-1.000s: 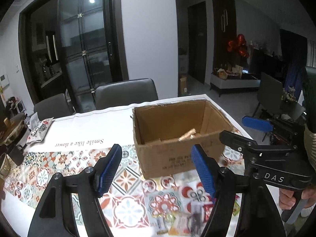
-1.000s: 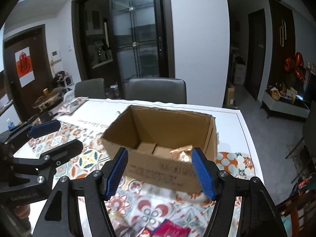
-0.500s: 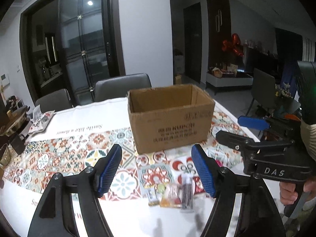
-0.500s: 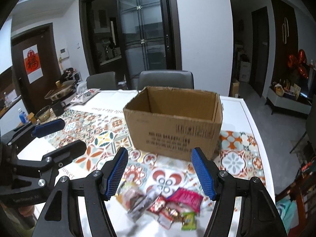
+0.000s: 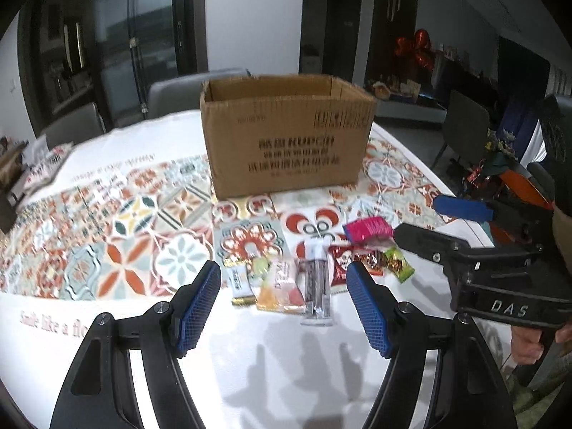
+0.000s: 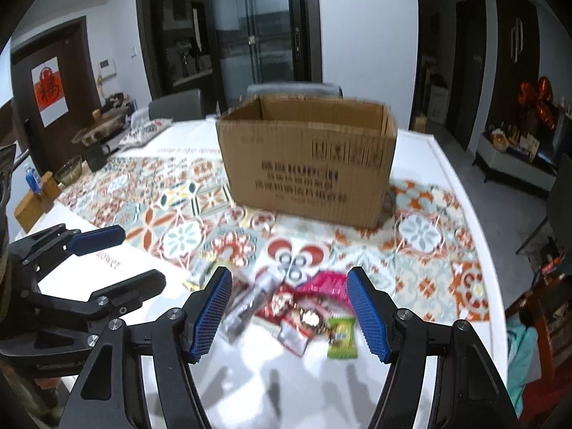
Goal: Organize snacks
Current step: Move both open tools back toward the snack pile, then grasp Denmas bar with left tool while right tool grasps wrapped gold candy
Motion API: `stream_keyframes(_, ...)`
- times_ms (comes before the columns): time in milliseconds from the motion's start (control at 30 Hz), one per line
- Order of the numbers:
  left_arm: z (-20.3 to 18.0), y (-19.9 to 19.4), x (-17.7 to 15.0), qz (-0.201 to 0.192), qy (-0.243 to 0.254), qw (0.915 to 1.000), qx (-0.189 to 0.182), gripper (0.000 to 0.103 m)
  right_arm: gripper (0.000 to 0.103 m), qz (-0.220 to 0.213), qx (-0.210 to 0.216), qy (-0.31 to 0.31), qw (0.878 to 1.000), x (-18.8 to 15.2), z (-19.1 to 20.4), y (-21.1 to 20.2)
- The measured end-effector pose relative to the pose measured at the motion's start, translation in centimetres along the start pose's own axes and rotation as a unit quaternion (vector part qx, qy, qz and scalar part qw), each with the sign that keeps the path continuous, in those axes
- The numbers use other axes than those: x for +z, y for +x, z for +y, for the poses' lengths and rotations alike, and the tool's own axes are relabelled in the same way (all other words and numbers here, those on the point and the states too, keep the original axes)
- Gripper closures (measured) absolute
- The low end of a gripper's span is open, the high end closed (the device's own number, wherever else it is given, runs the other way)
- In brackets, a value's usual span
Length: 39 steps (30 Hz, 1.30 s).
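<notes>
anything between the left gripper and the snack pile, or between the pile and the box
Nothing visible blocks either path. The left gripper hangs open just short of the snack pile, only bare tablecloth between. From pile to cardboard box lies open patterned cloth; only the box's near wall must be cleared.

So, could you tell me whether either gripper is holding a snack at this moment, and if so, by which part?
Nothing is held. The left gripper and right gripper are both open above the snack packets, with the cardboard box behind.
</notes>
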<state>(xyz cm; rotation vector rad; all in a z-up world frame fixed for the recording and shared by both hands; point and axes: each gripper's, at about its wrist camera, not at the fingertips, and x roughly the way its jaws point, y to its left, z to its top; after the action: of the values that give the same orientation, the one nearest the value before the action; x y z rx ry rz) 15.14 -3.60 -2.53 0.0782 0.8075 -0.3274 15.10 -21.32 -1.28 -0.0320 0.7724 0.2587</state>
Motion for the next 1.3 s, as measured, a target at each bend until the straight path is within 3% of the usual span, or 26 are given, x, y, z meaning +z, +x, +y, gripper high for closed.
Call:
stream_keyframes(233,0.1,2.5,-0.7,0.029,-0.013,0.9994,-0.017,0.033,0.036,0.049,0.021,0.031,0.998,-1.5,-0.8,2.8)
stream_keyframes(467,0.6,5.5,-0.9,0.062,-0.025,0.9971,-0.038,0.047,0.036,0.069,0.015,0.035,0.997,-1.9,-1.2,4.9)
stream_keyframes(633,0.8,7.4,-0.8,0.075,-0.025,0.9961,-0.040,0.058,0.043,0.093,0.020,0.045,0.994,-2.3,-1.9,6.7)
stream_keyframes(1100,1.4,10.5,-0.8,0.091,-0.026,0.9951,-0.031,0.065,0.058,0.122,0.021,0.049,0.991,-2.9,-2.1,9.5)
stream_keyframes(1300,1.2,11.1,-1.0,0.096,-0.031,0.9944,-0.033,0.070,0.070,0.131,0.020,0.044,0.990,-3.1,-1.9,10.1)
